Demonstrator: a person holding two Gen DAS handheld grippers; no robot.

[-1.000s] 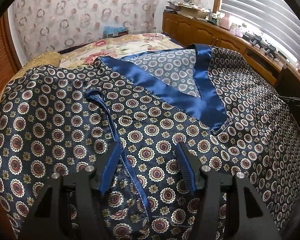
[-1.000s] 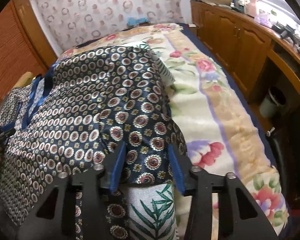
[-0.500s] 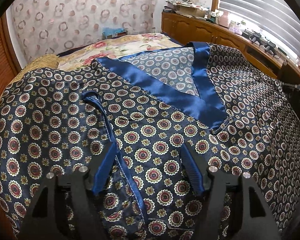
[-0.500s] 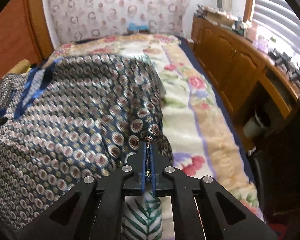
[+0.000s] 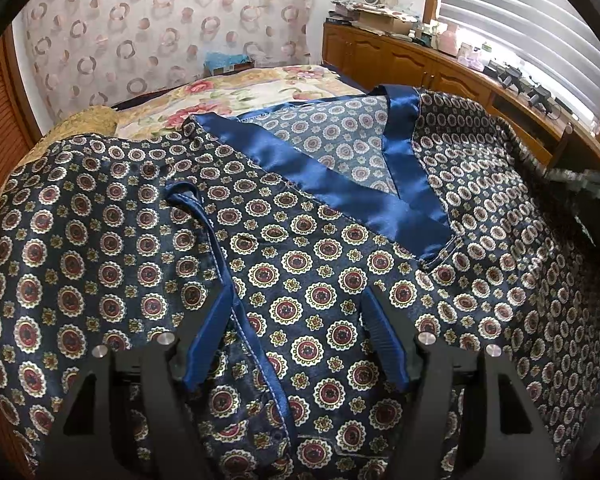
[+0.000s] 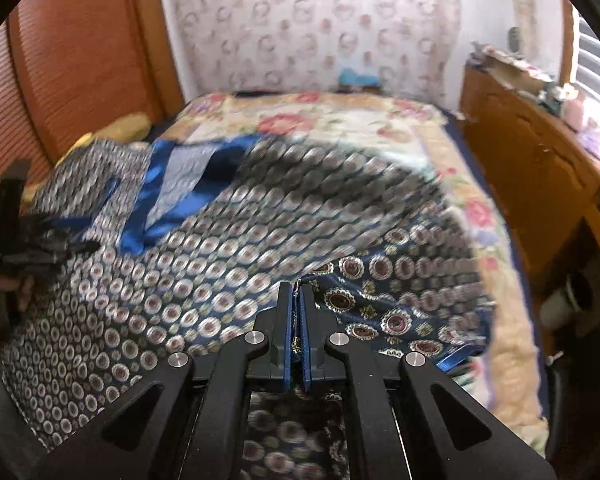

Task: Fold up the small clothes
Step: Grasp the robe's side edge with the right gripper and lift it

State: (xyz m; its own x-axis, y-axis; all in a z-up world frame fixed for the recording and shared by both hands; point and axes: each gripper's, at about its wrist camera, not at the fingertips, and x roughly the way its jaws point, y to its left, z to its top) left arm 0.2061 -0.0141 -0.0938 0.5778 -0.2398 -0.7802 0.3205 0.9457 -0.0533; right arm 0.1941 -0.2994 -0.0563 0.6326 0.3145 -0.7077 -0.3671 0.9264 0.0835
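since a second ago the right gripper [image 6: 296, 300] has snapped closed on the robe [image 5: 308, 280] edge and is dragging it across toward the left, so the cloth there is lifted and blurry. its pads pinch a fold of the patterned fabric. the left gripper [image 5: 296, 328] sits put, jaws having just widened a bit, wide apart over the robe and a blue tie [image 5: 204, 220], gripping nothing. robe lies spread on the bed [image 6: 340, 120].

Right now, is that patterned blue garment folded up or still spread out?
Mostly spread: the garment lies open across the bed. The right gripper, shut on its edge, lifts one side.
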